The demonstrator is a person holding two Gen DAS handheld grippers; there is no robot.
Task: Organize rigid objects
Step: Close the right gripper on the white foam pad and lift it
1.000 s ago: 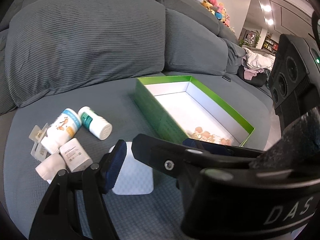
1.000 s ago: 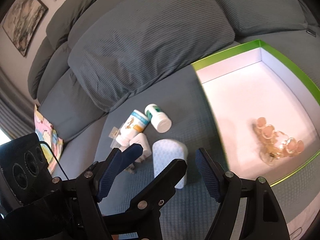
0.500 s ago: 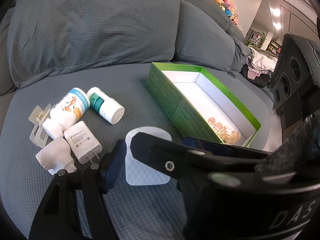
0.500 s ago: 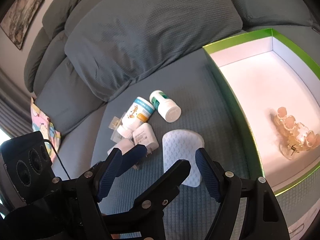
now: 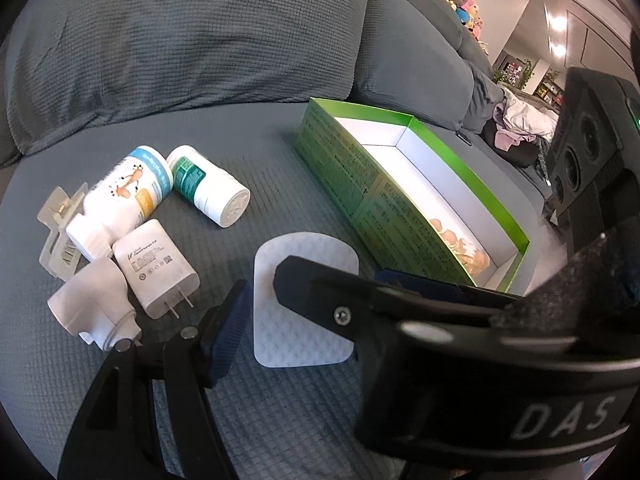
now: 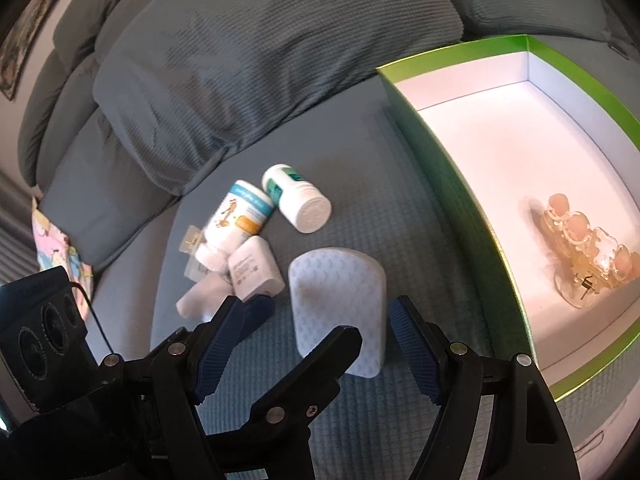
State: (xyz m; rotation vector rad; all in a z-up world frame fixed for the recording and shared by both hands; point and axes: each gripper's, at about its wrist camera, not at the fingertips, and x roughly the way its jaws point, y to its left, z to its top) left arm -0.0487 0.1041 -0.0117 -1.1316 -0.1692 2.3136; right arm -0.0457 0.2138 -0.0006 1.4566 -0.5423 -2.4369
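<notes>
On black mount (image 5: 560, 420): "DAS"; charger (image 5: 156, 268) print illegible; both grippers (image 6: 320, 320) (image 5: 312, 300) released.

Support: grey sofa seat (image 6: 360, 420)
Right side: green box (image 6: 448, 184)
Centre: white pad (image 6: 340, 292)
Left cluster: two bottles (image 5: 132, 196), charger (image 5: 156, 268), clip (image 5: 56, 224)

- Right gripper (image 6: 320, 320): matte black frame with two forked finger arms and a central forked strut.
- Fingers (image 6: 412, 352): dark blue pads with a fine ribbed texture.
- Silver screws and rivets at the finger joints.
- Left gripper (image 5: 308, 304): same black build and blue pads; grey letters "DAS" on its housing.
- Black camera block with three round lenses, thin black cable attached.
</notes>
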